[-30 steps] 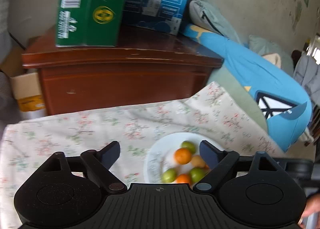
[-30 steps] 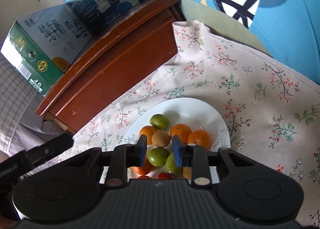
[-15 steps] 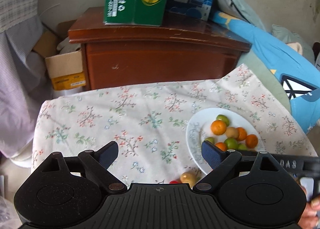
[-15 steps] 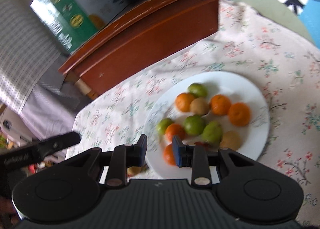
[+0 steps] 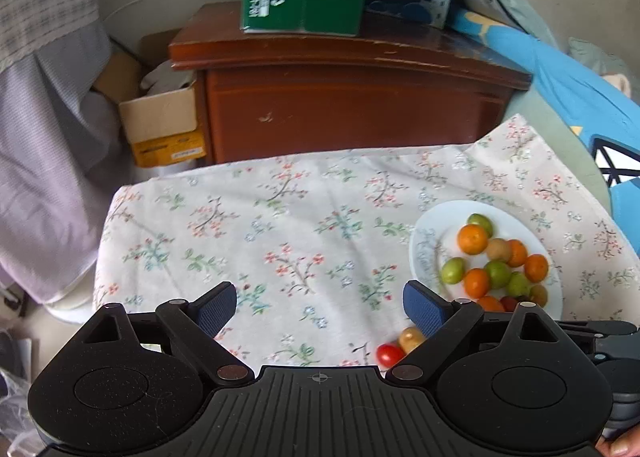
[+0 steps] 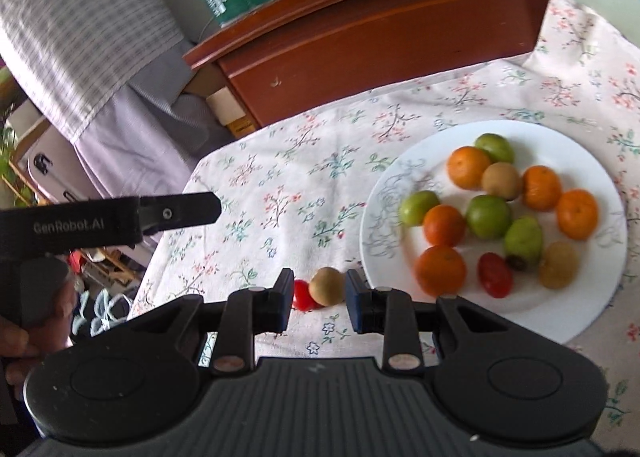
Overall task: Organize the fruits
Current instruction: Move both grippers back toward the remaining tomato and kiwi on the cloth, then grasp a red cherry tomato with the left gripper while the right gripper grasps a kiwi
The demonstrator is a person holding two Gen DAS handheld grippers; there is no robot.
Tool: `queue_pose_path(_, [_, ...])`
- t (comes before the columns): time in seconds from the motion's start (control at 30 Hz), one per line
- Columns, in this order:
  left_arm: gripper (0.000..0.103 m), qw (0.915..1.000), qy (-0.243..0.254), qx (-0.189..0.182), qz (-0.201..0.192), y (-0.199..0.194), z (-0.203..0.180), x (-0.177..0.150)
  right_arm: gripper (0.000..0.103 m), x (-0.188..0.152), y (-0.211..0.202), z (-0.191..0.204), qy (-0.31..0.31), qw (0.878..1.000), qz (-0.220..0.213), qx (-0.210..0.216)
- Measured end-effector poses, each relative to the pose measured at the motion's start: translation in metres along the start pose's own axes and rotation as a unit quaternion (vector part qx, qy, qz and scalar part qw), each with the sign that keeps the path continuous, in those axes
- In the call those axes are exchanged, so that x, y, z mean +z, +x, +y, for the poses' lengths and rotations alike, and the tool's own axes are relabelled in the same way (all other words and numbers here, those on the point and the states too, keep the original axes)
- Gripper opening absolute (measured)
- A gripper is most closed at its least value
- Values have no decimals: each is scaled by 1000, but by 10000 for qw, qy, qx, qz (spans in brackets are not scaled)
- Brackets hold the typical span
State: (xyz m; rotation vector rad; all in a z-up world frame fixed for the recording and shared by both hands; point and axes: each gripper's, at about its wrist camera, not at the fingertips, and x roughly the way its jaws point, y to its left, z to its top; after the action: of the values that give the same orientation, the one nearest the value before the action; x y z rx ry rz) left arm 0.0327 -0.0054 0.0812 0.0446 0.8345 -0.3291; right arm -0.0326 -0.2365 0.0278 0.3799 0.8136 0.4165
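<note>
Mostly, we judge the sorting done: from the left wrist we see our left gripper (image 5: 320, 307) spread wide and holding nothing above the cloth (image 5: 280, 237), with the plate (image 5: 426, 253) off to its right carrying a heap of oranges and green fruit. Two strays lie on the cloth just short of the plate, a tomato (image 5: 390, 354) touching a kiwi (image 5: 412, 338); those seem to be what is left. This view alone shows the cardboard box (image 5: 160, 125) beside the cabinet (image 5: 352, 105). From the right wrist, our right gripper (image 6: 316, 295) is partly open and empty, its jaws lined up on either side of the kiwi (image 6: 327, 286), with the tomato (image 6: 301, 294) half hidden behind the left finger. Only here can we count the plate (image 6: 400, 309) fruit plainly, including a tomato already on it (image 6: 495, 274), and see the left gripper (image 6: 176, 213) from the side.
</note>
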Motion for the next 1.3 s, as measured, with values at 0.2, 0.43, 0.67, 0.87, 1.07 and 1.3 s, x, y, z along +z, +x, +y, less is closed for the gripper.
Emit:
queue_pose_path(0.2, [92,9993,-322,-9,199,5,13,-2,29,-3,14,2,-18,9999,94,-129])
queue_pose_path(0.43, [92,9990,-350,33,286,8,15,-5,29,-3,27,3,32,9997,161,-156])
queue_pose_path(0.67, [92,9989,-297,32,350,11,13,-8,26,-5,35,0,143,9994,178,-266])
queue_pose_path(0.87, [92,9988,-200,42,448,16,11,-12,26,-3,33,3,83,9994,236,-241])
queue_pose_path(1.07, [92,9978,116,43,657,27,3,-20,25,1,10,6,167,9990,111,-410])
queue_pose_path(1.3, [91,9960,614,-241,598,34,-22,-35,25,-1,-23,-8,719,9959,-156,-521])
